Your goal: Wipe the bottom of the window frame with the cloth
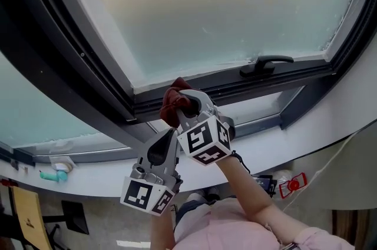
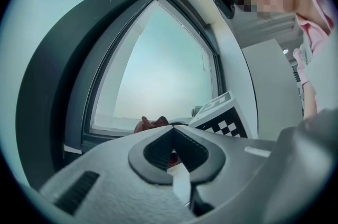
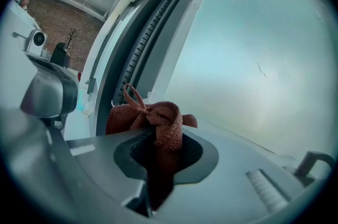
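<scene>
Cloth [image 3: 158, 118] clamped by right gripper [image 1: 185, 108] fingers at window frame [image 1: 247, 87]; left gripper [image 2: 171, 129] fingers closed empty, per its view.

Soft window daylight, fisheye edges
The frosted pane [image 1: 224, 13] lights all three views, pale and even, warmer toward its top in the head view. The dark window frame [image 1: 88, 66] reads near black against it. Both gripper views bend straight lines into arcs and fade to a black rim; the close body of the left gripper [image 2: 170, 128] is soft, while the cloth [image 3: 163, 122] in the right gripper view is sharp, shadowed low between the jaws
</scene>
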The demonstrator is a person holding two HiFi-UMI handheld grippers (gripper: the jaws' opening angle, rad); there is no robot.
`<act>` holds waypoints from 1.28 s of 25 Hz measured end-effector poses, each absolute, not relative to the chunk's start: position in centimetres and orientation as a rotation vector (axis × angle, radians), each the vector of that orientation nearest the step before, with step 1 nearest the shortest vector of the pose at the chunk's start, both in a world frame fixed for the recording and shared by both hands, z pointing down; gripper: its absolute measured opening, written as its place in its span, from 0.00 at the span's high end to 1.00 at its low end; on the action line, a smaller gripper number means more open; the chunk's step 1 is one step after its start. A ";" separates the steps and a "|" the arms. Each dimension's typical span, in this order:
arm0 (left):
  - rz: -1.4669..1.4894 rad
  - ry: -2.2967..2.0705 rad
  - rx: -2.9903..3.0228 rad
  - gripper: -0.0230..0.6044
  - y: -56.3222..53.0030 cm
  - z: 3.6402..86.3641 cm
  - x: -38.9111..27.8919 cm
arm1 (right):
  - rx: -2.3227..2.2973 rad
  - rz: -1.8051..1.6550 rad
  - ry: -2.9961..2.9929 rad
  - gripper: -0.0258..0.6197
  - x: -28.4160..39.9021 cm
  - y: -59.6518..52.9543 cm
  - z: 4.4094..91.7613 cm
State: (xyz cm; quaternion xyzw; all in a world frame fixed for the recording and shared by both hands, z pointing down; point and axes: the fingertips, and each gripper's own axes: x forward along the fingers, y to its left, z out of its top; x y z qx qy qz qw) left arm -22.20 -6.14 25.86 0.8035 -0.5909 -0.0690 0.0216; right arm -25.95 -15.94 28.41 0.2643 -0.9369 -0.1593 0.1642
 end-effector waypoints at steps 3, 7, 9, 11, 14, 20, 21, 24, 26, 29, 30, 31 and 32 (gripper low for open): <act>-0.249 -1.864 2.498 0.96 -5.6 25.1 -22.4 | 0.749 -0.457 -2.670 0.87 -26.1 -16.2 28.3; -0.289 -1.872 2.507 0.96 -5.1 24.7 -22.5 | 0.744 -0.460 -2.676 0.87 -26.5 -16.6 28.3; -0.305 -1.861 2.517 0.96 -4.7 24.3 -22.3 | 0.737 -0.456 -2.678 0.87 -26.7 -16.6 28.2; -0.316 -1.843 2.534 0.96 -4.0 24.2 -21.9 | 0.723 -0.438 -2.679 0.87 -26.5 -16.2 28.4; -0.346 -1.817 2.535 0.96 -3.3 24.2 -22.2 | 0.741 -0.443 -2.674 0.87 -26.2 -16.2 28.4; -0.334 -1.809 2.535 0.96 -0.6 23.9 -25.3 | 0.786 -0.428 -2.671 0.87 -26.3 -16.3 28.3; -0.322 -1.796 2.554 0.96 -0.3 23.7 -25.9 | 0.795 -0.434 -2.670 0.87 -26.3 -16.3 28.2; -0.282 -1.722 2.625 0.96 0.4 23.6 -26.8 | 0.848 -0.457 -2.654 0.87 -26.4 -16.4 28.1; -0.275 -1.665 2.656 0.96 0.4 23.6 -26.9 | 0.898 -0.457 -2.636 0.87 -26.6 -16.4 28.2; -0.261 -1.564 2.695 0.96 -0.3 24.1 -26.2 | 0.936 -0.449 -2.621 0.87 -26.5 -16.5 28.3; -0.248 -1.544 2.703 0.96 -0.7 24.4 -25.9 | 0.937 -0.452 -2.621 0.87 -26.6 -16.6 28.2; -0.235 -1.534 2.704 0.96 -0.9 24.6 -25.7 | 0.934 -0.455 -2.621 0.87 -26.7 -16.5 28.2; -0.227 -1.531 2.701 0.96 -1.2 24.9 -25.4 | 0.927 -0.455 -2.624 0.87 -26.8 -16.5 28.2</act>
